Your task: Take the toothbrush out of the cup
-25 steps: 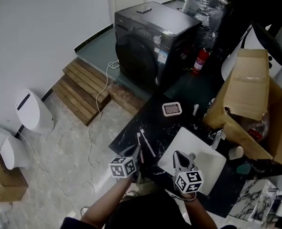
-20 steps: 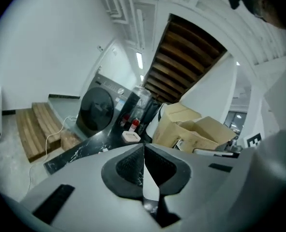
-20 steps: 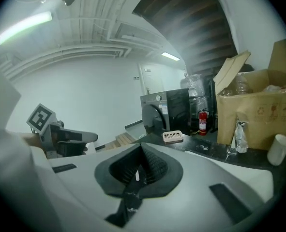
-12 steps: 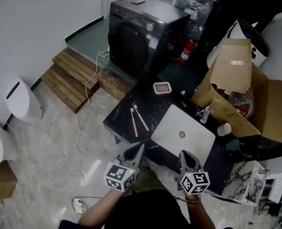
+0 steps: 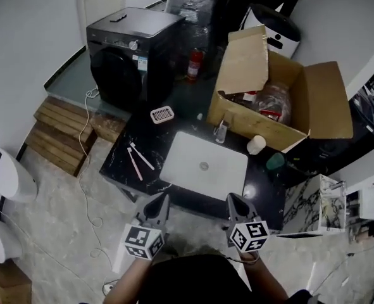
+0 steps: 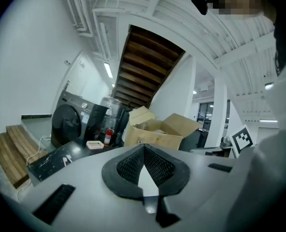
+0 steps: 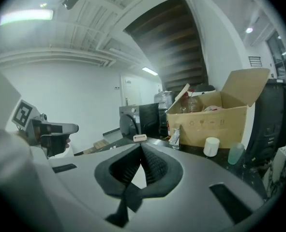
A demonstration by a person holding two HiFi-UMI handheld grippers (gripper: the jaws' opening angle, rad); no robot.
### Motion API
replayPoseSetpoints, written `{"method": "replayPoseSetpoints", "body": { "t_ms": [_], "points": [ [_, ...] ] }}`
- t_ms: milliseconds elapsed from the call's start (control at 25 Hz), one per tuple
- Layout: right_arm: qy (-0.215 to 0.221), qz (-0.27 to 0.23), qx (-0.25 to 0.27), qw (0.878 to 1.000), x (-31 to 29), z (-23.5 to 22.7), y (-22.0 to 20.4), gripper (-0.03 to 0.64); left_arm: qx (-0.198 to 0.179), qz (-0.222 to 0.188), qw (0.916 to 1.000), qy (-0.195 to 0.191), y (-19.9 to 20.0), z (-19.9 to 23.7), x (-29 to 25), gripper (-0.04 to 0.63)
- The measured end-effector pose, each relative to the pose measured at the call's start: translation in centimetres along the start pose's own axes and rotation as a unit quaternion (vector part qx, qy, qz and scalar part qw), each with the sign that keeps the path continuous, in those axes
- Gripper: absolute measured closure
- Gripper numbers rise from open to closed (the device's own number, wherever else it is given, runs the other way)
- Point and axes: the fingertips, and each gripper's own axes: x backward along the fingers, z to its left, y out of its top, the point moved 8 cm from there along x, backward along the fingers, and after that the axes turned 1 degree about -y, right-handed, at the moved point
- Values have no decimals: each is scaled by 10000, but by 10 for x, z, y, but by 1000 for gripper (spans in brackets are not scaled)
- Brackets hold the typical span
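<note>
Left gripper (image 5: 160, 200) and right gripper (image 5: 232, 199): both closed tip to tip, nothing held, hanging short of the counter (image 5: 115, 166). Two toothbrushes (image 5: 138, 159) lie flat on the counter's left end, well apart from the white cup (image 5: 256, 144).

Risk: a reach with closed jaws would likely nudge a brush over the near edge.

Only the head view shows the brushes clearly. The right gripper view shows the cup side-on, its inside hidden.

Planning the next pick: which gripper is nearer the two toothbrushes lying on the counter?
Left. The left gripper sits before the counter's front edge, diagonally off the toothbrushes; the right gripper is farther right, in front of the sink.
</note>
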Motion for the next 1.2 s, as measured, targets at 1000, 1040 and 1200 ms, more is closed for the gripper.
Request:
{"method": "replayPoseSetpoints", "body": {
  "t_ms": [1000, 1040, 1200],
  "points": [
    [-1693, -755, -98, 9826, 231, -246, -16, 604, -716, 12, 9957, -582, -45, -238, -131, 571],
    [-1696, -776, -127, 9824, 234, -248, -18, 604, -735, 13, 9955, -605, -46, -242, -134, 571],
    [-1638, -819, -129, 9830, 243, -254, -26, 604, -571, -5, 9960, -693, -48, -256, -142, 571]
  ]
}}
